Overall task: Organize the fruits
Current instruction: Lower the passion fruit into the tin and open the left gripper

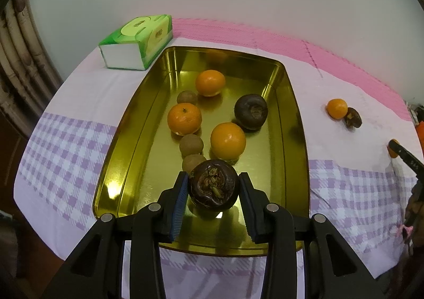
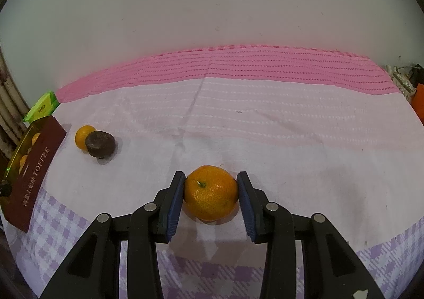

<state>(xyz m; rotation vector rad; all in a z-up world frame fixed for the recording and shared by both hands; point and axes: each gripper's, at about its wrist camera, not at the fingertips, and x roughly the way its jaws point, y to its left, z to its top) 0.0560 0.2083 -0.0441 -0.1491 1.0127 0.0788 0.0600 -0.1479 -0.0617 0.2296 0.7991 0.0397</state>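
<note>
My left gripper [image 1: 213, 179] is shut on a dark purple fruit [image 1: 213, 189] and holds it over the near end of the gold tin tray [image 1: 127, 139]. In the tray lie three oranges [image 1: 228, 141], another dark fruit [image 1: 251, 111] and three small brown fruits [image 1: 191, 144]. My right gripper [image 2: 210, 179] is shut on an orange [image 2: 211, 193] at the tablecloth. Another orange [image 2: 84, 137] and a dark fruit [image 2: 100, 144] lie together on the cloth to the left; they also show in the left wrist view [image 1: 337, 108].
A green tissue pack [image 1: 136, 41] lies behind the tray's left corner. The tray's red outer wall [image 2: 34, 174], lettered TOFFEE, is at the left of the right wrist view. A white wall stands behind the table. The cloth [image 2: 265, 126] is pink and lilac checked.
</note>
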